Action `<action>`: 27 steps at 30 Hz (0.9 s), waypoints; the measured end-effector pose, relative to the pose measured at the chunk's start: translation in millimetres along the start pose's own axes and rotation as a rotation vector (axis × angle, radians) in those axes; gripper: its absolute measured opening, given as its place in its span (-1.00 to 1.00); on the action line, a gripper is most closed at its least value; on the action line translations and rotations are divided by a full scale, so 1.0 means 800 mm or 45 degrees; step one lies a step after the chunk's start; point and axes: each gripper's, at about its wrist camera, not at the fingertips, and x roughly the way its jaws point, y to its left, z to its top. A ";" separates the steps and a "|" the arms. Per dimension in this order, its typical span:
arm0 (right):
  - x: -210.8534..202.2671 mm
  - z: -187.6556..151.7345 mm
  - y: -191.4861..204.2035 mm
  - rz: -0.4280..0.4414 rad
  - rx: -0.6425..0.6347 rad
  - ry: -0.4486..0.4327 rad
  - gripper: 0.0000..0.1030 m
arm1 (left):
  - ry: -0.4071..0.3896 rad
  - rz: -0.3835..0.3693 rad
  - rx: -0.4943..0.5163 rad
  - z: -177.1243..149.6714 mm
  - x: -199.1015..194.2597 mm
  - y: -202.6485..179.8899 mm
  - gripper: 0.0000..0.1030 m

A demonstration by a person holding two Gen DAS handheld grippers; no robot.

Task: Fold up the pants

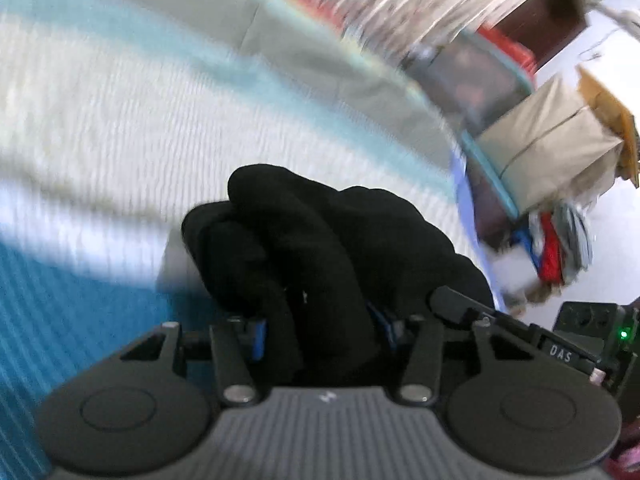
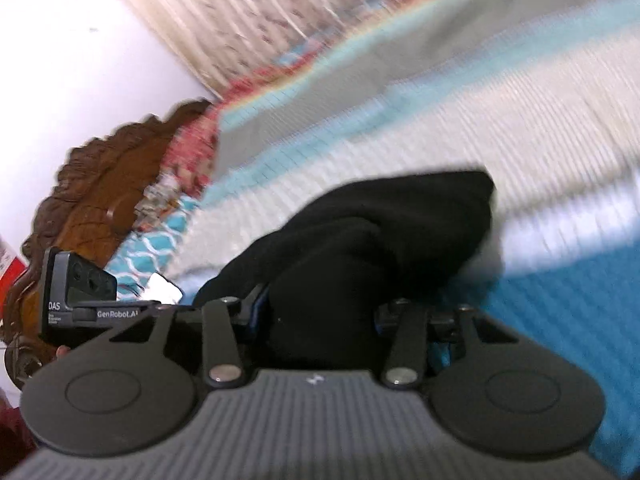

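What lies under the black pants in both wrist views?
Under the black pants lies a striped bedspread, with white, grey and blue bands. The bunched cloth hides the fingertips of the left gripper and right gripper, plus the bedspread beneath.

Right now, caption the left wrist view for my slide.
Left gripper shut on bunched black pants above a striped bedspread.

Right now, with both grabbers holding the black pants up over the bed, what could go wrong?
1. The black pants sit bunched between the left gripper fingers, so a fold made now may come out lumpy.
2. The right gripper also holds a thick wad; some cloth could slip out.
3. Both views are blurred, suggesting fast motion; the pants might land crooked on the striped bedspread.
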 end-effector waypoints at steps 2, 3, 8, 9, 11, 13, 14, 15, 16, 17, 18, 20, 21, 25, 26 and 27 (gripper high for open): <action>0.016 0.034 0.012 0.015 -0.085 -0.063 -0.05 | -0.096 0.026 0.076 0.039 -0.004 -0.007 -0.11; 0.026 0.051 0.015 0.017 -0.120 -0.088 -0.05 | -0.129 0.044 0.096 0.057 -0.002 -0.009 -0.11; 0.095 0.117 0.004 -0.033 -0.259 -0.179 -0.09 | -0.246 0.178 0.183 0.156 0.051 0.002 -0.11; 0.110 0.126 -0.004 -0.049 -0.277 -0.186 -0.11 | -0.246 0.200 0.179 0.169 0.066 0.006 -0.11; 0.140 0.141 -0.022 -0.086 -0.306 -0.196 -0.12 | -0.237 0.235 0.170 0.196 0.103 0.021 -0.11; 0.168 0.150 -0.044 -0.112 -0.285 -0.186 -0.13 | -0.217 0.264 0.153 0.213 0.136 0.044 -0.11; 0.178 0.151 -0.058 -0.127 -0.264 -0.174 -0.13 | -0.201 0.278 0.139 0.216 0.153 0.056 -0.11; 0.188 0.151 -0.071 -0.146 -0.248 -0.157 -0.13 | -0.176 0.298 0.117 0.220 0.174 0.070 -0.11; 0.200 0.148 -0.084 -0.168 -0.228 -0.131 -0.13 | -0.149 0.318 0.098 0.218 0.187 0.084 -0.11; 0.212 0.143 -0.097 -0.189 -0.195 -0.095 -0.13 | -0.114 0.349 0.077 0.214 0.202 0.099 -0.11; 0.224 0.139 -0.109 -0.210 -0.153 -0.053 -0.12 | -0.096 0.387 0.068 0.207 0.213 0.109 -0.05; 0.229 0.129 -0.134 -0.235 -0.024 -0.022 0.01 | -0.097 0.452 0.068 0.196 0.228 0.122 0.19; 0.226 0.128 -0.145 -0.210 0.069 -0.018 0.12 | -0.120 0.438 0.052 0.190 0.228 0.127 0.22; 0.208 0.117 -0.157 -0.219 0.223 -0.027 0.46 | -0.118 0.455 -0.030 0.185 0.215 0.127 0.38; 0.199 0.114 -0.151 -0.229 0.236 -0.039 0.48 | -0.120 0.462 -0.049 0.184 0.207 0.122 0.39; 0.188 0.111 -0.144 -0.243 0.248 -0.054 0.49 | -0.123 0.473 -0.048 0.184 0.197 0.115 0.44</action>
